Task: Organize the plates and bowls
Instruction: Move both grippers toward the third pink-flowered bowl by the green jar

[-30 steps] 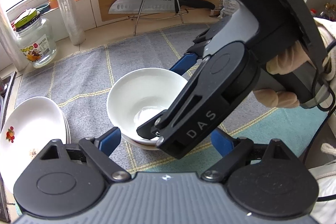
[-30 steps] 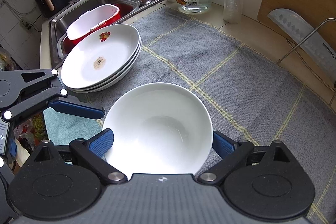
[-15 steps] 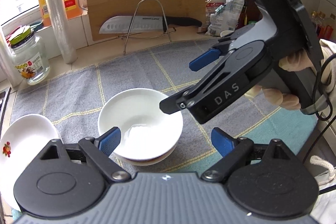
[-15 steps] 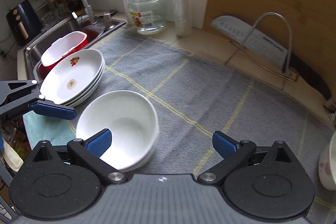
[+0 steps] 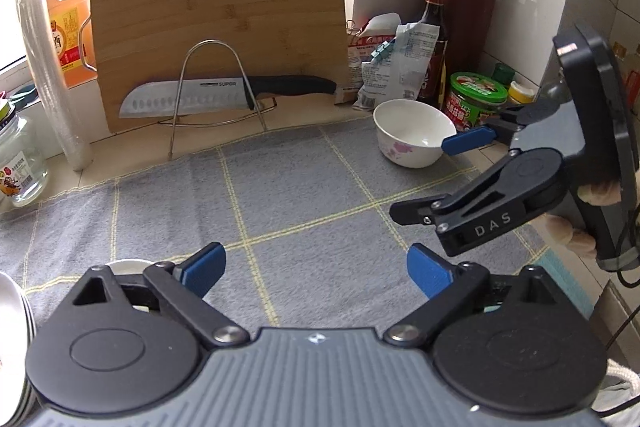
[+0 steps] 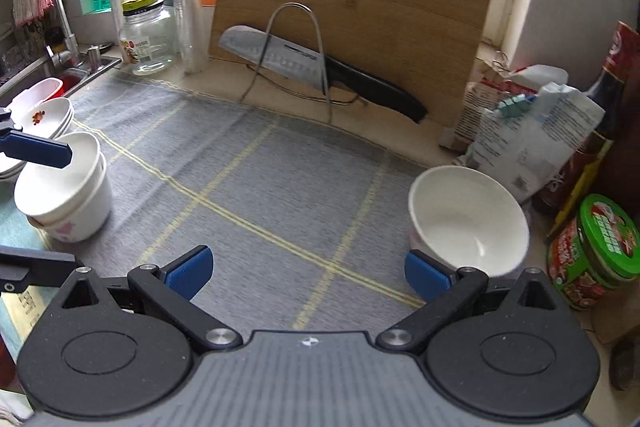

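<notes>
Floral bowl by green-lidded jar, knife behind, both grippers wide, empty

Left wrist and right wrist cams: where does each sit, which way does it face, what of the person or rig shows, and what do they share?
Left wrist: sits on the left gripper, facing down-forward over the grey mat toward the cutting board; shows its own open blue fingers, the right gripper and the hand holding it.
Right wrist: sits on the right gripper, facing the same board and the lone bowl; one left-gripper finger shows over the stacked bowls.
Shared: mat, board, knife, lone bowl.
</notes>
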Available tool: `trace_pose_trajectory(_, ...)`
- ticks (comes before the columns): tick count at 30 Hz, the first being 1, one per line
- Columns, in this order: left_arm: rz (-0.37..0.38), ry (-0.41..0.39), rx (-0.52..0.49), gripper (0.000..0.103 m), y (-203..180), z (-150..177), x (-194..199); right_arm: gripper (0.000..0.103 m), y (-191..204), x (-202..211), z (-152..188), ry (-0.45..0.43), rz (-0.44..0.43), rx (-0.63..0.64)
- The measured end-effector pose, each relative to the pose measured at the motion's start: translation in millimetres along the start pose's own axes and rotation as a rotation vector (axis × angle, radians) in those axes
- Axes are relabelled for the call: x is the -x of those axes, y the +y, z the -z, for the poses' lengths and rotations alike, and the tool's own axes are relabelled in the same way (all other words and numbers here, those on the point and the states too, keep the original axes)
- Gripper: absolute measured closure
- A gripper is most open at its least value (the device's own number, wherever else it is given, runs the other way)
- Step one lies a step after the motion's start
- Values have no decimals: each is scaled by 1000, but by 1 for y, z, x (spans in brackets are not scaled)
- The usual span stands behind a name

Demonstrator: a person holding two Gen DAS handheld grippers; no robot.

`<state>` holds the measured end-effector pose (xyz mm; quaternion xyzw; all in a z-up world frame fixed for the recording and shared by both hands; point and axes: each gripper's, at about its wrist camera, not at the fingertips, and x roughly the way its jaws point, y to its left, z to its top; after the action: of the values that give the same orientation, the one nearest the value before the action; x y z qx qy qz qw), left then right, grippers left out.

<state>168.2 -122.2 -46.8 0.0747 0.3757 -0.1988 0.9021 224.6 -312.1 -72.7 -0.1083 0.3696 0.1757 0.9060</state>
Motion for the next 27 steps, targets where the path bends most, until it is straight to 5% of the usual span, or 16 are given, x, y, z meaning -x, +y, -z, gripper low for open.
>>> trace_pose_trajectory(11, -28, 61, 36, 6, -53, -33, -41, 0, -77, 2, 39, 19, 34, -32)
trace_pose_trajectory(27, 42, 137, 36, 6, -73, -107, -132, 0, -106, -31, 45, 31, 80, -42)
